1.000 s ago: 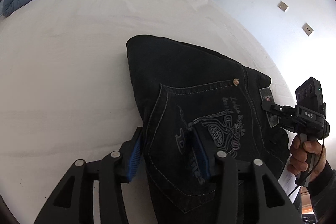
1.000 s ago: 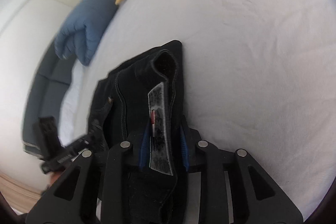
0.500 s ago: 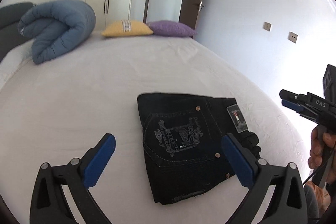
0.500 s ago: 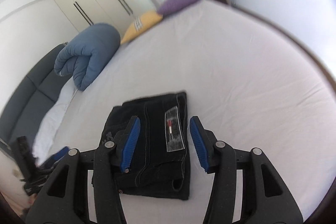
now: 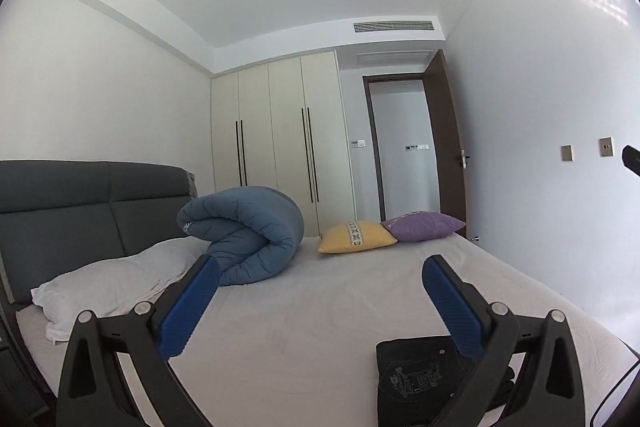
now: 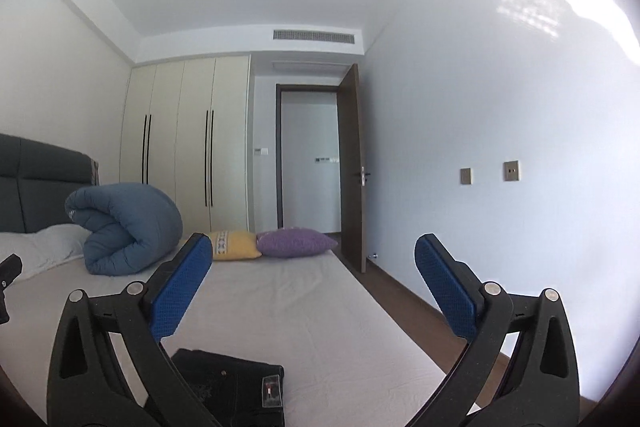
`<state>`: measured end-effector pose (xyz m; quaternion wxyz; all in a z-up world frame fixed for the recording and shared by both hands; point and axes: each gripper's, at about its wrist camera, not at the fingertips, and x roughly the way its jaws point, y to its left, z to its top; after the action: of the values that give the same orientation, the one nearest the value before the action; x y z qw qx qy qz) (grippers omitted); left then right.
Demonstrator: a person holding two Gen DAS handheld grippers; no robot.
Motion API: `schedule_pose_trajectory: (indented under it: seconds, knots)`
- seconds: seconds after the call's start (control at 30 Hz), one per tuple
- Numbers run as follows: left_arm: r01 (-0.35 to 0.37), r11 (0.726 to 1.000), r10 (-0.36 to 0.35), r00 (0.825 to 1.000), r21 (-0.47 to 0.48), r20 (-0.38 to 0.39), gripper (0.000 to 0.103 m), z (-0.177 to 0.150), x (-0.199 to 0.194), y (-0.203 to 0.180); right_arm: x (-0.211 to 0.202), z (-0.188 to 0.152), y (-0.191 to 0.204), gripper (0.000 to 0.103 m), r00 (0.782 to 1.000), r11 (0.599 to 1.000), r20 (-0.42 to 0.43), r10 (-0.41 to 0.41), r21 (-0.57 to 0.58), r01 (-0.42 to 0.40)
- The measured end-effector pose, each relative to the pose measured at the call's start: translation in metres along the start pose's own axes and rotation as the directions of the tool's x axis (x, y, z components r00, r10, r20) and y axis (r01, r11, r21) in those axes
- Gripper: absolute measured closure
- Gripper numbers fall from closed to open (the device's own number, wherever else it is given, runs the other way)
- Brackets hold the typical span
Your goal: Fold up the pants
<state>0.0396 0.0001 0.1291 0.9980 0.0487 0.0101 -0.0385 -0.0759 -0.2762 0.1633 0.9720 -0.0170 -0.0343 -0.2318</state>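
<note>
The black jeans [image 5: 416,375] lie folded into a compact rectangle on the white bed sheet [image 5: 320,319], low in both views and partly behind the fingers; a printed back pocket faces up. In the right wrist view the jeans [image 6: 232,383] show a label near their right edge. My left gripper [image 5: 320,263] is held level, well above the bed, wide open with nothing between its blue pads. My right gripper [image 6: 314,241] is also level and high, its jaws opening wide, and nothing is between them. Neither touches the jeans.
A rolled blue duvet [image 5: 248,235], a white pillow [image 5: 108,283], a yellow cushion [image 5: 356,235] and a purple cushion [image 5: 424,226] lie at the bed's far end by the grey headboard [image 5: 80,203]. Wardrobe [image 5: 280,139] and open door [image 5: 448,147] stand beyond. Floor runs along the bed's right side [image 6: 400,287].
Both grippers let go of the jeans, opened wide, rose and tilted up from looking down to level. The jeans stayed folded on the sheet and dropped to the bottom of both views.
</note>
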Motion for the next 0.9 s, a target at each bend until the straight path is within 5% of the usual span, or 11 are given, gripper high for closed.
schedule_pose_trajectory:
  seconds: [0.13,0.23,0.3,0.43,0.53,0.63,0.7,0.9]
  knots:
    - [-0.012,1.000,0.014,0.994,0.019,-0.105,0.000,0.019,0.007,0.007,-0.025,0.030,0.003,0.000,0.998,1.000,0.060,0.001,-0.007,-0.001]
    - [-0.071,0.996,0.079,0.985,0.059,-0.151,0.000,0.015,0.013,0.002,-0.046,0.043,-0.010,0.000,0.999,0.999,0.034,-0.004,-0.052,0.005]
    - [-0.041,0.998,0.051,0.977,0.053,-0.206,0.000,0.007,0.019,-0.001,-0.060,0.046,-0.009,0.000,1.000,0.998,0.003,0.003,-0.057,-0.003]
    - [0.061,0.997,-0.074,0.913,-0.046,-0.401,0.000,-0.028,0.044,-0.013,-0.054,0.032,-0.006,0.000,0.986,0.999,-0.159,0.050,-0.011,-0.052]
    - [0.084,0.994,-0.108,0.842,-0.069,-0.529,0.000,-0.063,0.061,-0.023,-0.035,0.004,-0.001,0.000,0.947,1.000,-0.321,0.010,-0.024,-0.018]
    - [0.099,0.993,-0.117,0.786,-0.063,-0.608,0.000,-0.093,0.072,-0.029,-0.018,-0.021,-0.010,0.000,0.874,0.999,-0.486,0.025,0.044,-0.004]
    - [0.096,0.994,-0.106,0.770,-0.050,-0.629,0.000,-0.103,0.072,-0.031,-0.009,-0.036,-0.013,0.000,0.833,0.997,-0.551,0.042,0.082,0.004]
    - [0.113,0.992,-0.120,0.728,-0.055,-0.675,0.000,-0.120,0.067,-0.039,0.018,-0.085,-0.013,0.000,0.763,0.999,-0.647,-0.011,0.028,0.038]
